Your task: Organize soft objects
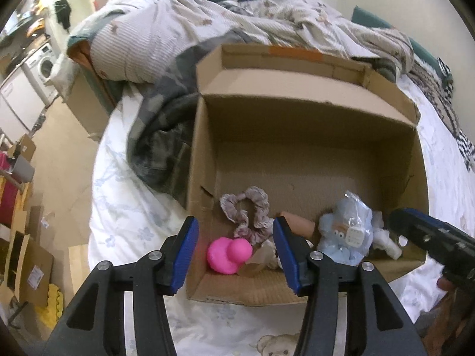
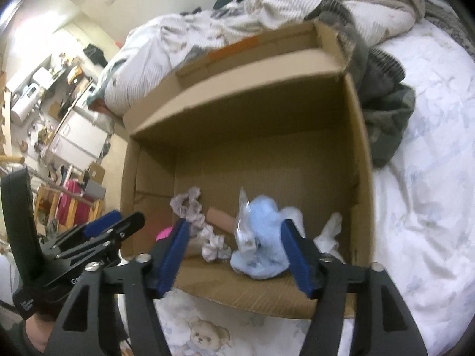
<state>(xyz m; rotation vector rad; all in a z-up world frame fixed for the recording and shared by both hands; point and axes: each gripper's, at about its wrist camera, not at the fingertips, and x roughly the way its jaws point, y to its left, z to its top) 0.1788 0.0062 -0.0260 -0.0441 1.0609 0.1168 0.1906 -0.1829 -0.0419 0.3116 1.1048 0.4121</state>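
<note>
cardboard box (image 1: 311,154) on bed (image 1: 124,225) — holds pink toy (image 1: 227,255), scrunchie (image 1: 249,210), blue plush (image 2: 264,237) near its front wall. left gripper (image 1: 236,255), right gripper (image 2: 234,256) — jaws apart, gripping nothing, above the box's front edge.

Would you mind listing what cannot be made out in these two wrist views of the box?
- Pink toy: right wrist view, mostly hidden behind the right gripper's finger.
- Tan item: left wrist view, ends covered by the left gripper's finger and the blue plush; unidentifiable.
- Plush tag: print too small.
- Cardboard box near wall: cut off by both grippers.
</note>
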